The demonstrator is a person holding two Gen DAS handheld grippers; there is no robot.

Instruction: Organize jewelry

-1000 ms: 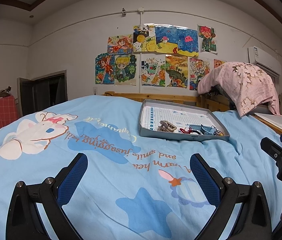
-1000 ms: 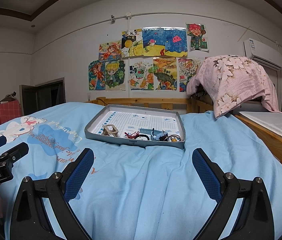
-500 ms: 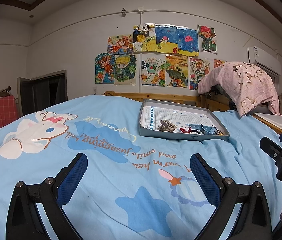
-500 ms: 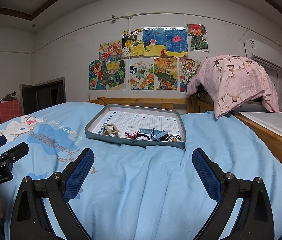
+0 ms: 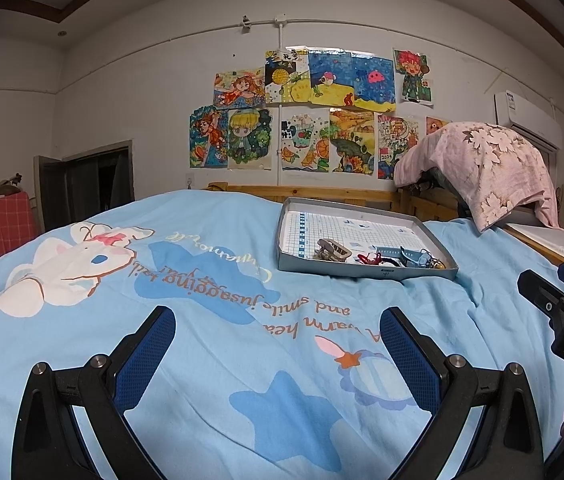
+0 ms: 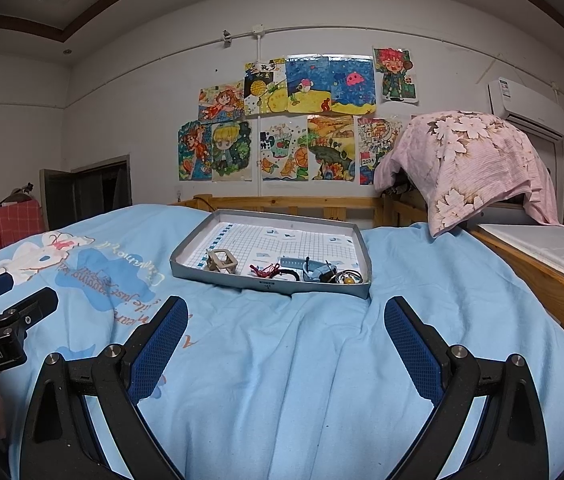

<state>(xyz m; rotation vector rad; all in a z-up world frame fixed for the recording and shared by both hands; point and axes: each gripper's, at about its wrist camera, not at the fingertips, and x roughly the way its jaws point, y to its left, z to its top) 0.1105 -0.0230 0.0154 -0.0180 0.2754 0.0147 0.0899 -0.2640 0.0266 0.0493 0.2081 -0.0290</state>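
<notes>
A grey tray [image 5: 366,272] [image 6: 273,285] with a gridded floor lies on the blue bed cover. Along its near edge lie a beige hair claw [image 5: 334,249] [image 6: 221,261], a red cord piece [image 5: 369,258] [image 6: 265,270], a blue strap item [image 5: 410,258] [image 6: 316,270] and small rings [image 6: 348,278]. My left gripper [image 5: 277,344] is open and empty, well short of the tray. My right gripper [image 6: 286,336] is open and empty, just short of the tray's near edge. Each gripper shows at the edge of the other's view.
A wooden bed frame [image 6: 542,276] runs along the right side. A pink flowered cloth [image 6: 470,164] drapes over something behind the tray. Drawings [image 5: 306,120] hang on the back wall. A dark doorway [image 5: 81,184] is at the left.
</notes>
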